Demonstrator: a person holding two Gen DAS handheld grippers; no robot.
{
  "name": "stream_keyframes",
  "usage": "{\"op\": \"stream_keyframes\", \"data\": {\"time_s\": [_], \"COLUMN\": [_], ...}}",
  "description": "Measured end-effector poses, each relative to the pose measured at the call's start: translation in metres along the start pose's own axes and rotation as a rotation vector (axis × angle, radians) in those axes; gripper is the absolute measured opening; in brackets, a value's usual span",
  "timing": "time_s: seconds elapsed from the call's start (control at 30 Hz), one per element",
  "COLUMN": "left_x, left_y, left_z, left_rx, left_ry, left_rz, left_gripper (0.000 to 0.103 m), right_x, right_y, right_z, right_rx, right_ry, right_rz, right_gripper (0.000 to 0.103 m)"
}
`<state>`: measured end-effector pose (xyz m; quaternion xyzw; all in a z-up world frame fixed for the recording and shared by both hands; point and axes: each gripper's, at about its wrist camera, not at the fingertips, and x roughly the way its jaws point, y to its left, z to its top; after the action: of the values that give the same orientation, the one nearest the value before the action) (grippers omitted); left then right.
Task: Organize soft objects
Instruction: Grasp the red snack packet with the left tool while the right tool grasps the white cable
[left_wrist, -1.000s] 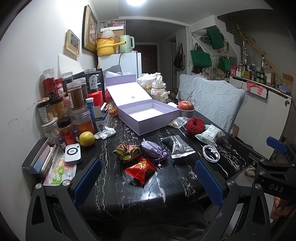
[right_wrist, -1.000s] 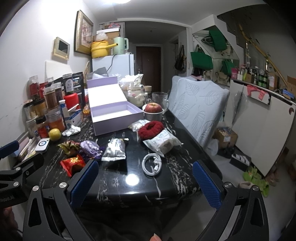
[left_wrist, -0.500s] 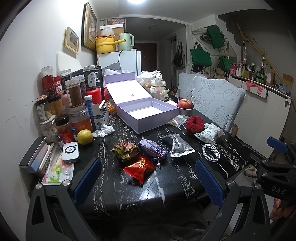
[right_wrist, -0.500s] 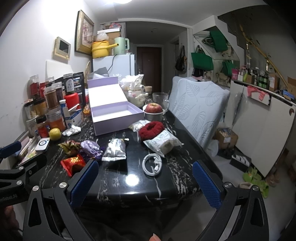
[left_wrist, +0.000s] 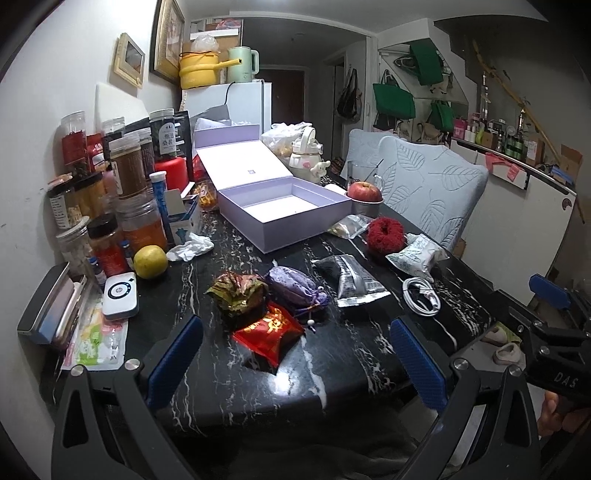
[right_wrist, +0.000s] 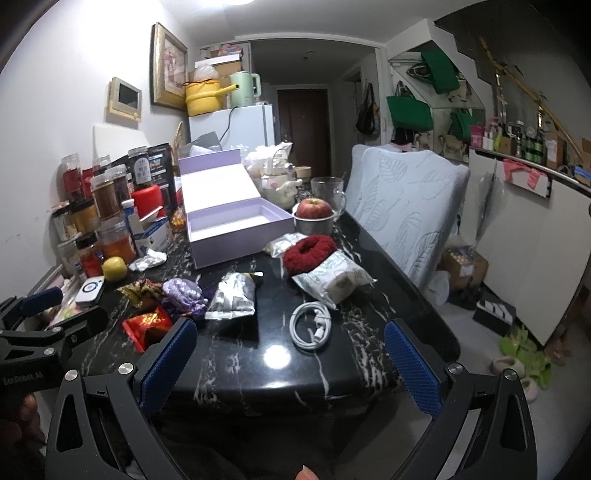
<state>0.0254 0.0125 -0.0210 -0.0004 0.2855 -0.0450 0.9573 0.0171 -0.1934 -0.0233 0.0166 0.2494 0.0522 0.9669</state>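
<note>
Both tools hover short of the black marble table, jaws wide, holding nothing.

Left gripper: the red pouch, green-gold pouch and purple drawstring pouch lie touching, so one closure may drag two.

Right gripper: the coiled white cable lies nearest and may snag.

The red knitted ring and the open lavender box sit farther back; the apple could be knocked.
</note>
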Motion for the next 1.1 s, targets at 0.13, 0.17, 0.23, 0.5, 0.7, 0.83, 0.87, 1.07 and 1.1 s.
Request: {"op": "stream_keyframes", "data": {"time_s": [0.13,0.17,0.23,0.5,0.7,0.83,0.87,1.07,1.1], "left_x": [0.009,0.012,0.017,0.056,0.087,0.107,0.111,0.136,0.140], "left_y": [0.006,0.008,0.012,0.026,0.032,0.037,0.038,0.040,0.041], "left_z": [0.001,0.002,0.003,0.004,0.000,-0.006,-0.006,-0.012,-0.012], "left_rx": [0.003,0.001,-0.004,-0.016,0.017,0.056,0.060,0.078,0.075], "left_ry": [0.008,0.013,0.021,0.087,0.151,0.185,0.189,0.253,0.267], "left_rz": [0.006,0.003,-0.003,-0.039,-0.060,-0.053,-0.055,-0.072,-0.078], "left_gripper": [0.103,0.103,0.103,0.103,0.103,0.103,0.103,0.103,0.102], "right_x": [0.014,0.020,0.026,0.063,0.089,0.104,0.109,0.128,0.132], "right_y": [0.000,-0.001,0.000,0.008,0.009,0.007,0.007,0.004,0.002], "right_z": [0.001,0.001,0.001,-0.001,-0.001,-0.003,-0.004,-0.006,-0.006], "right_rx": [0.000,0.000,0.001,-0.023,-0.022,-0.020,-0.026,-0.041,-0.036], "right_ry": [0.018,0.028,0.037,0.095,0.123,0.138,0.142,0.176,0.180], "right_rz": [0.003,0.008,0.014,0.052,0.088,0.089,0.087,0.101,0.102], "right_gripper": [0.103,0.103,0.103,0.103,0.103,0.103,0.103,0.103,0.103]}}
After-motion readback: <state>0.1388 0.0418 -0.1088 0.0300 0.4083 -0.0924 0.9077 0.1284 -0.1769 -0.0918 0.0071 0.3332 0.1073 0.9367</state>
